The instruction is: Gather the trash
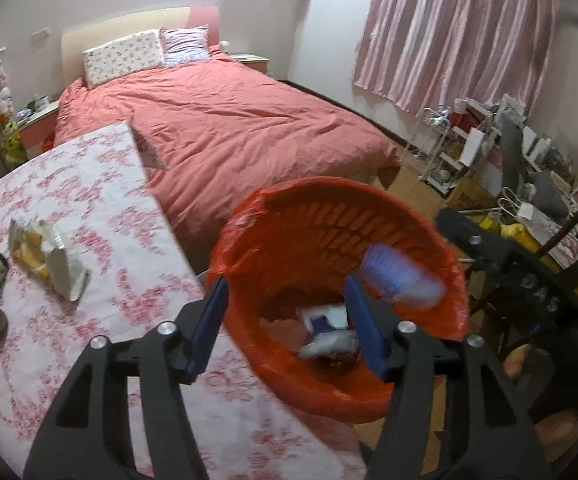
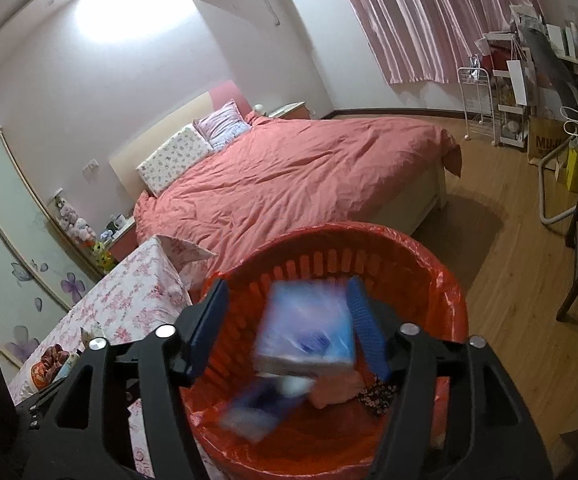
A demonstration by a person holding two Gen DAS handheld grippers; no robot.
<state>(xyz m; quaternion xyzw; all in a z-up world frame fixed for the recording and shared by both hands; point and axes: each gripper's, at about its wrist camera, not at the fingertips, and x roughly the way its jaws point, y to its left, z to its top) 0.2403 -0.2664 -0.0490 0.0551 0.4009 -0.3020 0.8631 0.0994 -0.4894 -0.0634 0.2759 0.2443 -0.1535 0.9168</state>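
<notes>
1. Both my grippers, left and right, hang over the bin with jaws parted, gripping nothing.
2. Blue packet falls blurred between my right jaws, into the bin.
3. Remaining wrapper lies left of my left jaws on the tabletop; left hand nearer.
4. Only my left view shows that wrapper.

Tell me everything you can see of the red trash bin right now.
The trash bin is a round red plastic basket with slotted walls, lined with a thin red bag folded over its rim. It stands upright on the wood floor, right beside the table with the flowered cloth, near the foot of the bed. Inside lie blurred white and blue wrappers; a blue packet is blurred above its opening. Neither gripper's fingers touch it.
</notes>
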